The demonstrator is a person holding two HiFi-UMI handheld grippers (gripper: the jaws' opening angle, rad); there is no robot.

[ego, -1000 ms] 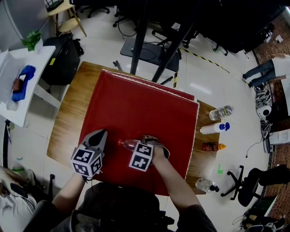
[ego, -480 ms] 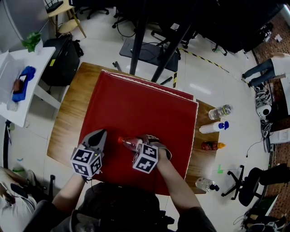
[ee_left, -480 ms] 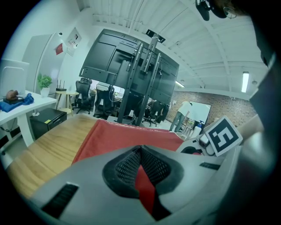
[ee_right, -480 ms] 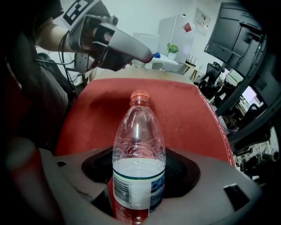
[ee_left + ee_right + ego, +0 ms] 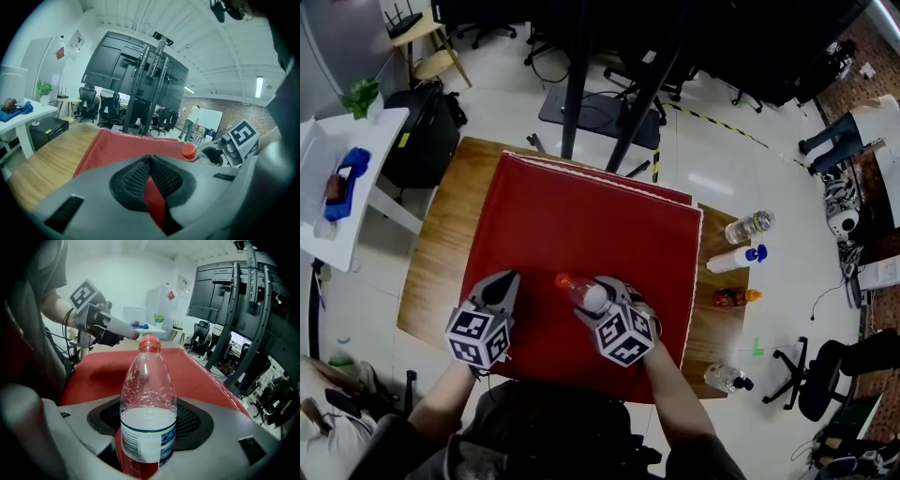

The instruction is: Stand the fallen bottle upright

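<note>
A clear plastic bottle (image 5: 148, 399) with a red cap and a label has some clear liquid in its lower part. My right gripper (image 5: 149, 422) is shut on its lower body. In the head view the bottle (image 5: 584, 293) is tilted over the red cloth (image 5: 581, 225), its cap toward the upper left, and my right gripper (image 5: 596, 299) holds it from the near side. My left gripper (image 5: 507, 279) rests to the left of the bottle, shut and holding nothing. From the left gripper view the jaws of the left gripper (image 5: 150, 177) meet, and the bottle cap (image 5: 189, 151) shows at the right.
A wooden table (image 5: 441, 234) lies under the cloth. On its right strip stand a clear bottle (image 5: 753, 226), a white bottle with a blue cap (image 5: 733, 261) and a small red bottle (image 5: 734, 298). Another bottle (image 5: 727, 380) is on the floor. Black stand legs (image 5: 600, 94) rise behind.
My right gripper rose and rolled with the bottle in it, swinging the capped end up from lying leftward on the cloth. The left gripper stayed still.
</note>
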